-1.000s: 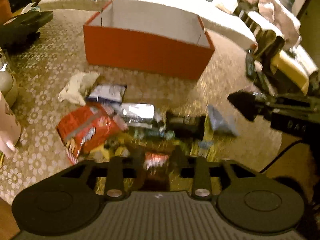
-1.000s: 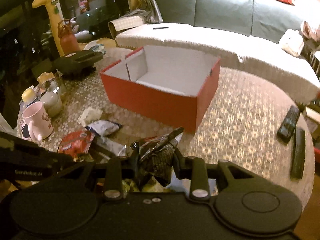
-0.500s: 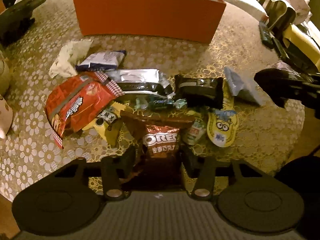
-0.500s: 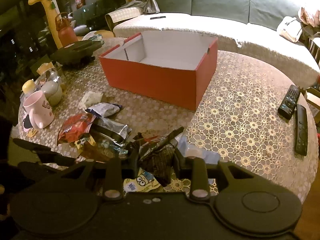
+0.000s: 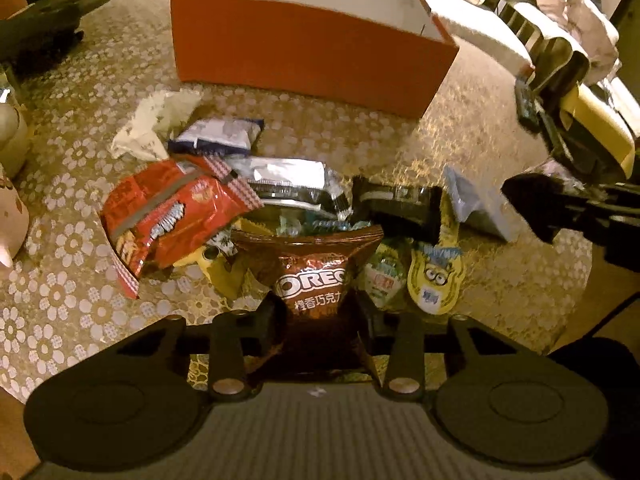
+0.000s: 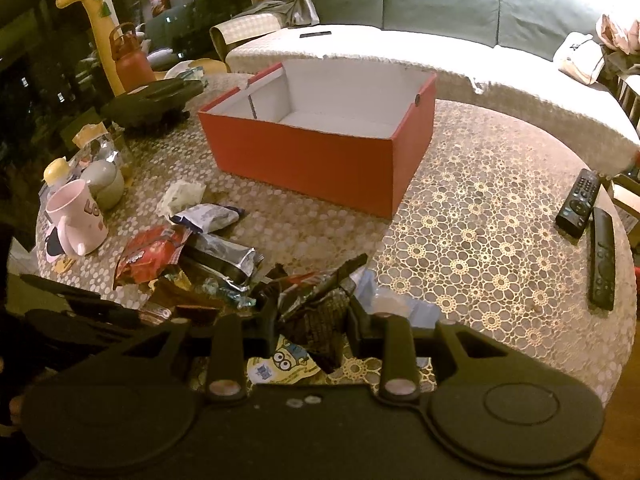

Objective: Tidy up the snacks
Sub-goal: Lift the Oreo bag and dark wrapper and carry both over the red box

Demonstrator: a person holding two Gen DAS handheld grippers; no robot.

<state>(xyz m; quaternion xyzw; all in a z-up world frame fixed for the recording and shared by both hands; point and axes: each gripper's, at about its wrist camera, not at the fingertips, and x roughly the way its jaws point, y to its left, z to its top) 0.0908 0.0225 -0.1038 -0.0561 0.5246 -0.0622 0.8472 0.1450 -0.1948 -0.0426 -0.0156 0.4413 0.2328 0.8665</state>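
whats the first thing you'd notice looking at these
The big orange box stands open on the lace-covered table, showing only bare white walls inside. Nearer lies a heap of snack packets, where the left gripper pinches a brown Oreo bag and the right gripper a dark wrapper.

Brown Oreo bag point(image 5: 316, 280) upright; orange box point(image 5: 308, 52) open.

A brown Oreo bag point(image 5: 316, 280) with white lettering is seen right between the black fingers. Up and to the left a red snack bag point(image 5: 168, 216) with a checked edge is spotted, to the right a yellow Minions wrapper point(image 5: 434, 276). Further ahead, an orange-red box point(image 5: 308, 60) with white insides is set on a gold floral lace tablecloth point(image 5: 68, 264).
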